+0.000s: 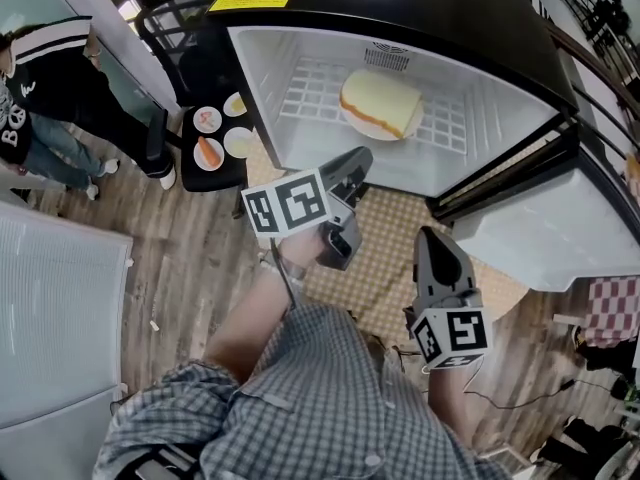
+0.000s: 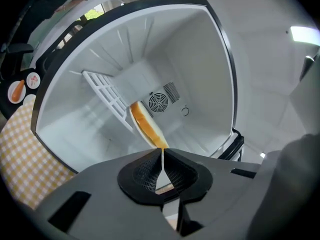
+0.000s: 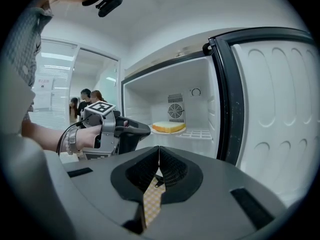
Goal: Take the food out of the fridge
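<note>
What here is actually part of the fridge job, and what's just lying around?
Part of the job: bread on its plate, open fridge, left tongs, right tongs, both shut and empty.
Just lying about: mat, red cloth, bystanders.

One fridge (image 1: 500, 38), at twelve o'clock in the head view. Inside it are one wire shelf (image 1: 310, 93), one fan (image 2: 158, 102), one plate (image 1: 352, 121) and one bread slice (image 1: 380, 101). There are two grippers: the left gripper (image 1: 358, 156) at centre and the right gripper (image 1: 430, 234) at five o'clock. One black table (image 1: 228, 174) stands at ten o'clock and bears four small plates (image 1: 207, 119) (image 1: 235, 104) (image 1: 240, 142) (image 1: 208, 153). There is one checked mat (image 1: 385, 238). Three bystanders (image 3: 86, 101), as far as can be told, show in the right gripper view.
</note>
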A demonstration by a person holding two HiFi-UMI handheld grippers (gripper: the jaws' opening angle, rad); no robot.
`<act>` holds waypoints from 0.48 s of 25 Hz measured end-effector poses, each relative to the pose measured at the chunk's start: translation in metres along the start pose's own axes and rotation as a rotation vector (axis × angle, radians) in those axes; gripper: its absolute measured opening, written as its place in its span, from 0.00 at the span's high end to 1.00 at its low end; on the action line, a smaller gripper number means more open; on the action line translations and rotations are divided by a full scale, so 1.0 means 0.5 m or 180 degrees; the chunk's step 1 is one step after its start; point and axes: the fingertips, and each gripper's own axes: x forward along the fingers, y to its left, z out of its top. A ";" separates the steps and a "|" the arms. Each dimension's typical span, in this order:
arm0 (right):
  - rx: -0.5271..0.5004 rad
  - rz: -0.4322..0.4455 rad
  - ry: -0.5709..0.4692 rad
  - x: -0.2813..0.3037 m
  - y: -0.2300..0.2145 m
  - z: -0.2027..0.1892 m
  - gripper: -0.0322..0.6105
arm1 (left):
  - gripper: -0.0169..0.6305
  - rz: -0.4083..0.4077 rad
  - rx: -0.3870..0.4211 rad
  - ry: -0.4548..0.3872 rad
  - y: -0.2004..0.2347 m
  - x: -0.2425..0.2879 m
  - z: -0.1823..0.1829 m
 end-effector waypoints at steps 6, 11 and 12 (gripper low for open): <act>0.0017 -0.0091 -0.0004 0.000 -0.014 0.001 0.94 | 0.89 -0.0018 -0.0283 0.0001 0.028 0.020 -0.004; 0.0022 -0.0121 0.0047 -0.003 -0.017 -0.009 0.94 | 0.84 -0.0028 -0.0492 0.0020 0.044 0.040 -0.008; 0.0030 -0.0128 0.0060 -0.004 -0.017 -0.011 0.94 | 0.83 -0.0032 -0.0555 0.0024 0.048 0.044 -0.009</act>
